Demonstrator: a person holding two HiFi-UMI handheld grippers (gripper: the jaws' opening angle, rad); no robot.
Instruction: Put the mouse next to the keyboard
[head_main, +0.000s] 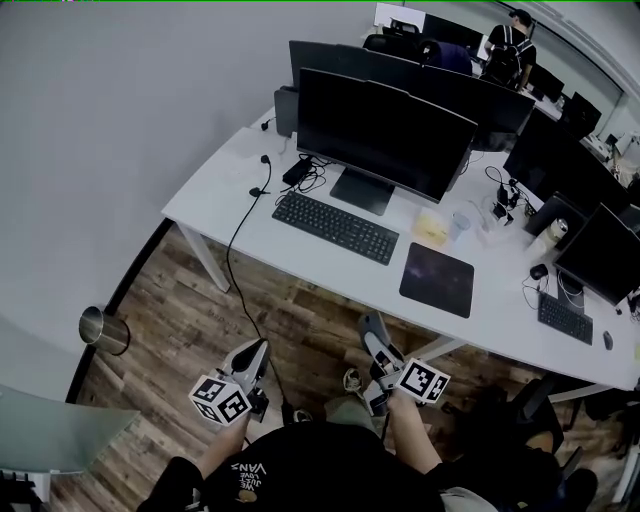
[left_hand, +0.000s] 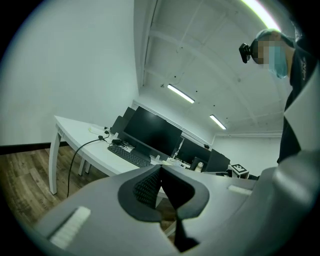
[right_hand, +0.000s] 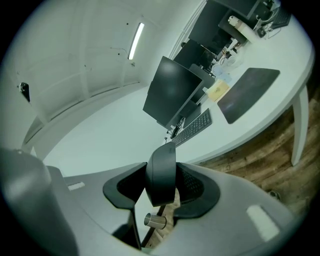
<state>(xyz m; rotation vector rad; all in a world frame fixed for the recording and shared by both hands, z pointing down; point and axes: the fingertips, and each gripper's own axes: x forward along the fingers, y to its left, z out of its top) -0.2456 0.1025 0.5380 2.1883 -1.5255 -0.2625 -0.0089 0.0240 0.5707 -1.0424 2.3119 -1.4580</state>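
White desk (head_main: 225, 185) edge ahead, wood floor (head_main: 300, 330), right gripper (right_hand: 160, 186) jaws on mouse (right_hand: 161, 165)

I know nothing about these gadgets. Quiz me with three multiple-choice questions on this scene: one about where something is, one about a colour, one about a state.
1. Where is the mouse?
A. on the pad
B. between the right gripper's jaws
C. on the floor

2. What colour is the keyboard?
A. black
B. white
C. red

3. How do the left gripper's jaws stand?
A. wide apart
B. shut on a cable
C. shut, with nothing between them

Answers:
1 B: the right gripper view shows the dark mouse clamped between the jaws.
2 A: in the head view it looks black against the white desk.
3 C: the left gripper view shows the two pads meeting, with nothing between them.
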